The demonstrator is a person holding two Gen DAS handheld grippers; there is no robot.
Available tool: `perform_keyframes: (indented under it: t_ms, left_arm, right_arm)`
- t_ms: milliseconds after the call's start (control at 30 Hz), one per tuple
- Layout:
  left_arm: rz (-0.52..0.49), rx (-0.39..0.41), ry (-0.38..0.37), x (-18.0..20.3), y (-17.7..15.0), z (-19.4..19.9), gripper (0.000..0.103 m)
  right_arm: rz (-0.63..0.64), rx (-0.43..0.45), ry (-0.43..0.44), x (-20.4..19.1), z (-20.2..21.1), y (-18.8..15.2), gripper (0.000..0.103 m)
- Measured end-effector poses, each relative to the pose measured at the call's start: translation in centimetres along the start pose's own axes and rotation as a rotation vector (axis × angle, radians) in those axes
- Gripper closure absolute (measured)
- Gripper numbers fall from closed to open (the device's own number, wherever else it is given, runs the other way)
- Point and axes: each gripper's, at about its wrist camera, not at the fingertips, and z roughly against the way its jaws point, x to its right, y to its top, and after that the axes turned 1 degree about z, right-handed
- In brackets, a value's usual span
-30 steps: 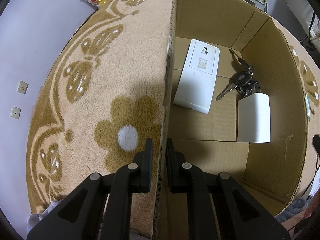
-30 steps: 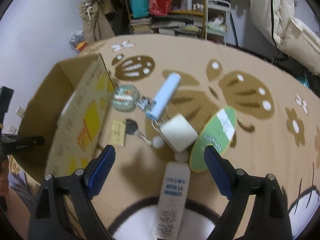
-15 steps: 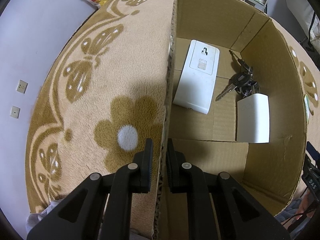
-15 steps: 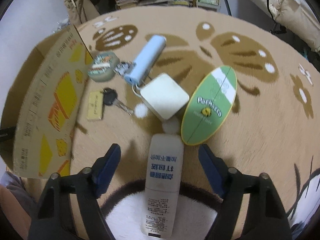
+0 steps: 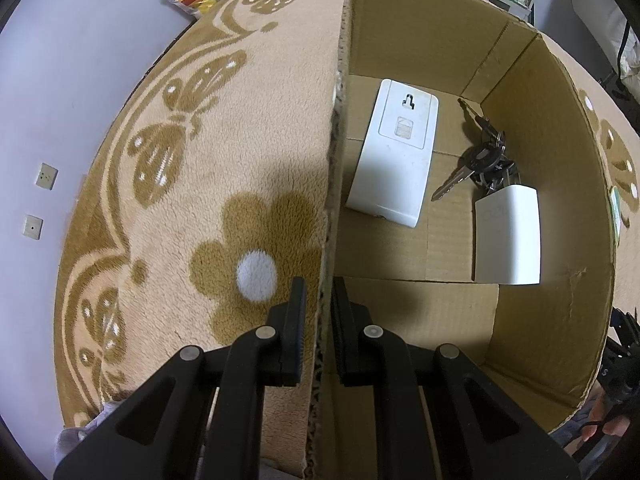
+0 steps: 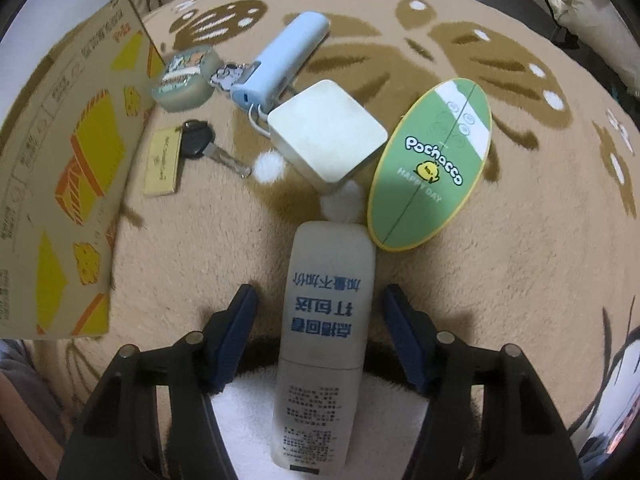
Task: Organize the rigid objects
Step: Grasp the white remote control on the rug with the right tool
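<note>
Since the earlier frame, the right tongs (image 6: 320, 336) have been lowered, spread wide, around the translucent bottle (image 6: 324, 344) lying on the carpet (image 6: 520, 280) at lower centre, neither pad touching. The left tongs (image 5: 318, 320) are clamped on the cardboard box (image 5: 552, 208) wall (keys (image 5: 480, 160) already inside). If closed off-centre, the smooth bottle could be squeezed out sideways.

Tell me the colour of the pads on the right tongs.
Dark blue pads, clearest in the right wrist view.
</note>
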Motion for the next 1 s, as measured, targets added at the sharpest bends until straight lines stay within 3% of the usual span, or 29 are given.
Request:
perform_keyframes:
  t_ms: [133, 233, 533, 1000]
  left_arm:
    - [0.0, 0.0, 0.001, 0.1, 0.0, 0.0, 0.091]
    - [0.001, 0.0, 0.0, 0.1, 0.0, 0.0, 0.091]
    - [0.003, 0.0, -0.002, 0.1, 0.0, 0.1, 0.091]
    - [0.004, -0.001, -0.001, 0.1, 0.0, 0.2, 0.091]
  right_arm:
    - [0.032, 0.02, -0.042, -1.0, 0.1, -0.4, 0.044]
    - [0.027, 0.053, -0.051, -1.2, 0.5, -0.7, 0.058]
    - [0.028, 0.119, -0.019, -1.3, 2.0, -0.2, 0.059]
    - [0.029, 0.163, -0.038, -1.0, 2.3, 0.1, 0.059]
